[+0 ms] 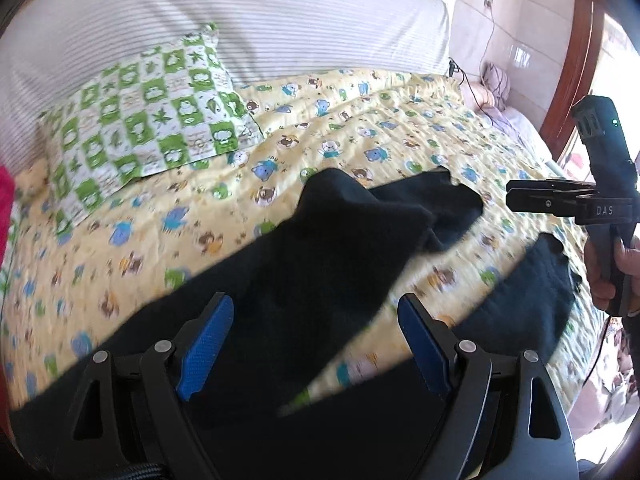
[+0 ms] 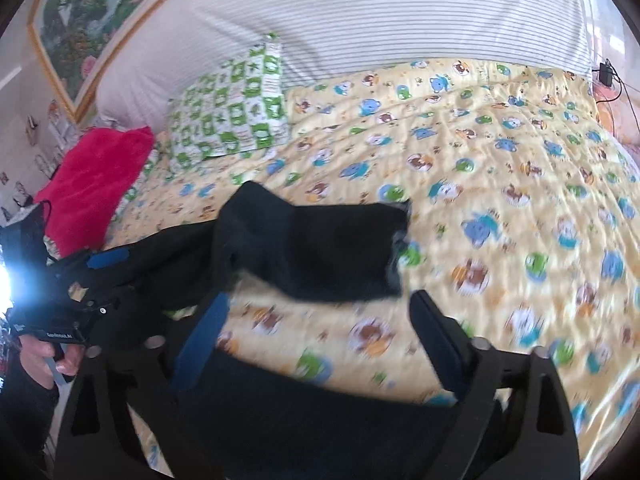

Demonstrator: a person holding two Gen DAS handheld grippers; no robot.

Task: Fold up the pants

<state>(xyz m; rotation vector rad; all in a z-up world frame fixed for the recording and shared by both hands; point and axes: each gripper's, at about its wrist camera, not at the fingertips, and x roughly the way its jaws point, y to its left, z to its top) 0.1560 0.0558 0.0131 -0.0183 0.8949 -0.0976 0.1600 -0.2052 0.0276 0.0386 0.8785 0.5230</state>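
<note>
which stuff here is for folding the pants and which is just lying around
Belongs to the job:
- black pants
- yellow cartoon quilt they lie on
- left gripper
- right gripper

Just lying about:
- green checked pillow
- red cushion
- striped headboard cushion
- charger and cable

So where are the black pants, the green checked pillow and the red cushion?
Black pants (image 2: 320, 248): right wrist view, on the folded leg.
Green checked pillow (image 1: 152, 116): left wrist view, its middle.
Red cushion (image 2: 96, 184): right wrist view, its middle.

black pants (image 1: 320, 248), yellow animal-print bedspread (image 2: 500, 152), green-checked pillow (image 1: 140, 120)
</note>
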